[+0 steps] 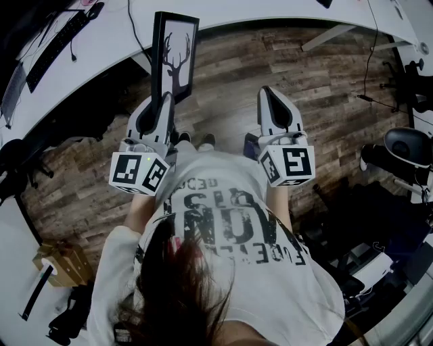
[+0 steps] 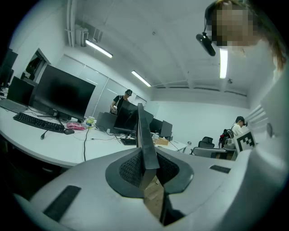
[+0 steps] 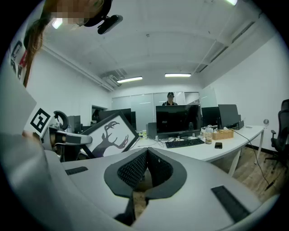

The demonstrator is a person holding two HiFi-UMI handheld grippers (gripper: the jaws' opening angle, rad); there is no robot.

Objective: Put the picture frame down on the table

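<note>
The picture frame [image 1: 174, 57], black-edged with a deer silhouette on white, stands upright in the air over the wooden floor, just short of the white table [image 1: 230, 15]. My left gripper [image 1: 166, 100] is shut on its lower edge. In the left gripper view the frame [image 2: 142, 135] is edge-on, clamped between the dark pads of that gripper [image 2: 146, 159]. My right gripper [image 1: 269, 93] is level beside it, a little to the right, shut with nothing in it. The right gripper view shows its pads [image 3: 159, 168] meeting and the frame [image 3: 110, 136] off to the left.
A keyboard [image 2: 39, 122], monitors [image 2: 63, 95] and cables lie on the curved white table [image 2: 49, 145]. Another desk carries a monitor [image 3: 178, 118] and keyboard [image 3: 184, 143]. Office chairs [image 1: 406, 152] stand at the right. People are at the far desks.
</note>
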